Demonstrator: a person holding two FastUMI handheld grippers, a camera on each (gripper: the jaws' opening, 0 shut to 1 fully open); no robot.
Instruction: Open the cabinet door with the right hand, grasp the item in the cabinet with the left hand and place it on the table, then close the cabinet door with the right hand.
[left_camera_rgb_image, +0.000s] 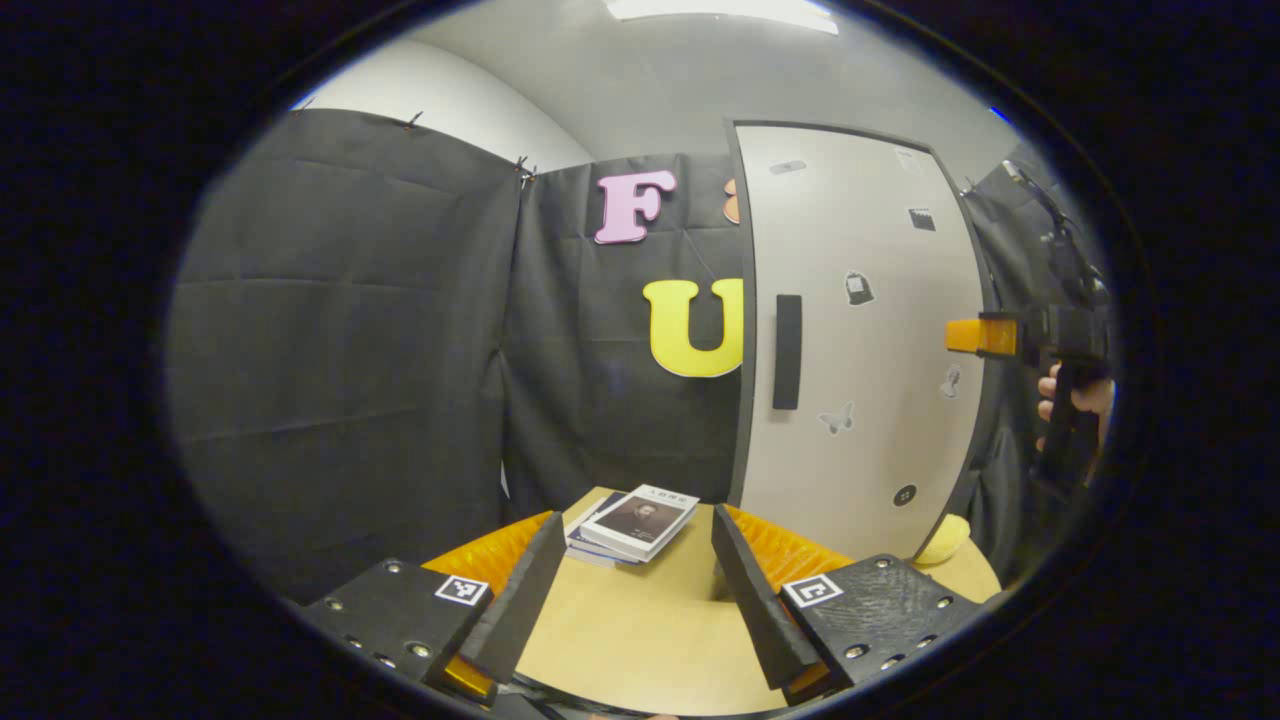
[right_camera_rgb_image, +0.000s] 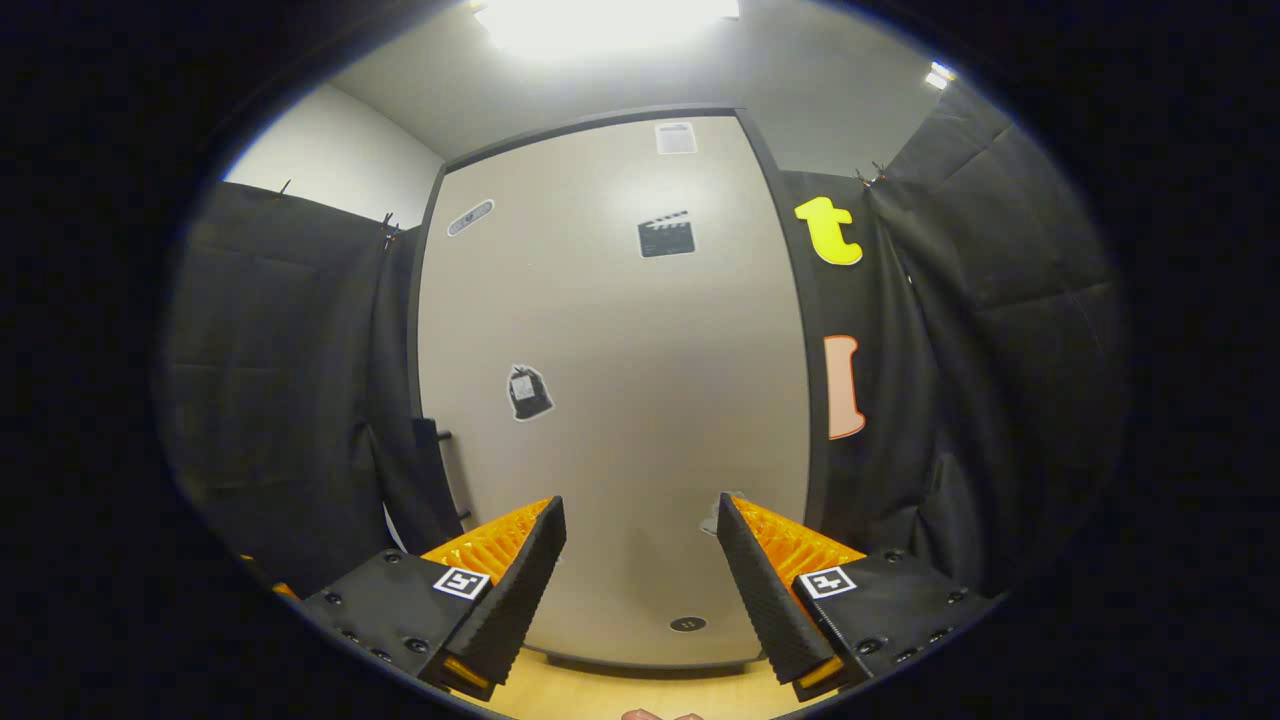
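The grey cabinet door (left_camera_rgb_image: 860, 330) stands shut, dotted with small stickers, its black vertical handle (left_camera_rgb_image: 787, 351) near the left edge. In the right gripper view the door (right_camera_rgb_image: 620, 400) looms close and the handle (right_camera_rgb_image: 432, 470) sits at its left rim. My right gripper (right_camera_rgb_image: 640, 503) is open, facing the door's face with nothing between its fingers. It also shows in the left gripper view (left_camera_rgb_image: 985, 336), held by a hand at the door's right edge. My left gripper (left_camera_rgb_image: 637, 517) hangs open and empty over the wooden table (left_camera_rgb_image: 640, 640). The cabinet's inside is hidden.
Two or three stacked books (left_camera_rgb_image: 640, 520) lie on the table in front of the cabinet's left corner. A small yellow object (left_camera_rgb_image: 945, 540) rests on the table at the cabinet's lower right. Black cloth walls close in behind and on both sides.
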